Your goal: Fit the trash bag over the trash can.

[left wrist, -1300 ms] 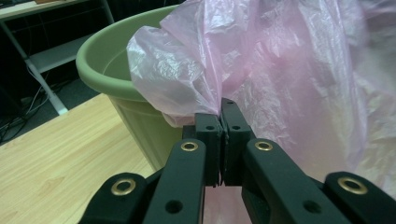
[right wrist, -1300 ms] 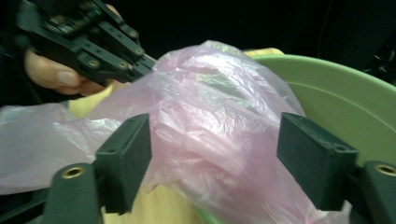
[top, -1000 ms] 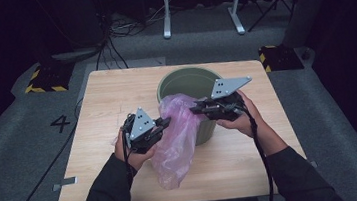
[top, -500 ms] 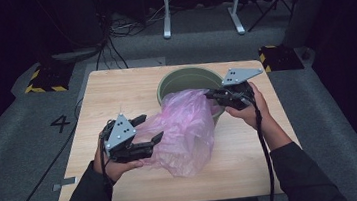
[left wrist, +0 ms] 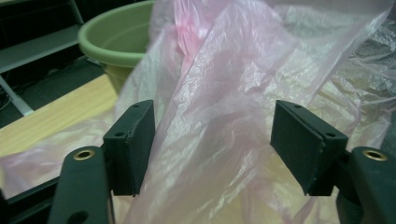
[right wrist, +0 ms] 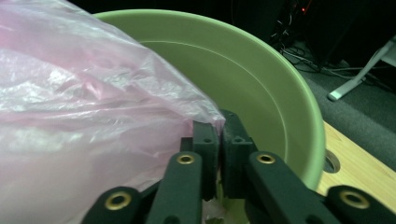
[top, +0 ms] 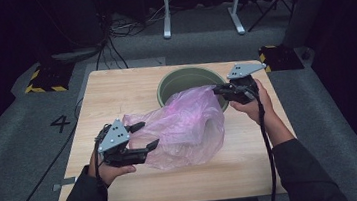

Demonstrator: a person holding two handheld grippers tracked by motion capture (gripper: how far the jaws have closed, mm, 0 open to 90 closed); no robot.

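Pink plastic bag (top: 184, 127) sprawls on the surface (top: 115, 94), far-right edge over the green bucket (top: 184, 79) rim. Right tool (top: 223, 91) clamped on that edge; left tool (top: 142, 137) wide, film between jaws. Thin, limp, probably slippery; pinch bunched edge.

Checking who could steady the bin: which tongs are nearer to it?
Right. The right tongs pinch the bag at the bin rim; the left tongs hang open at the bag's far end.
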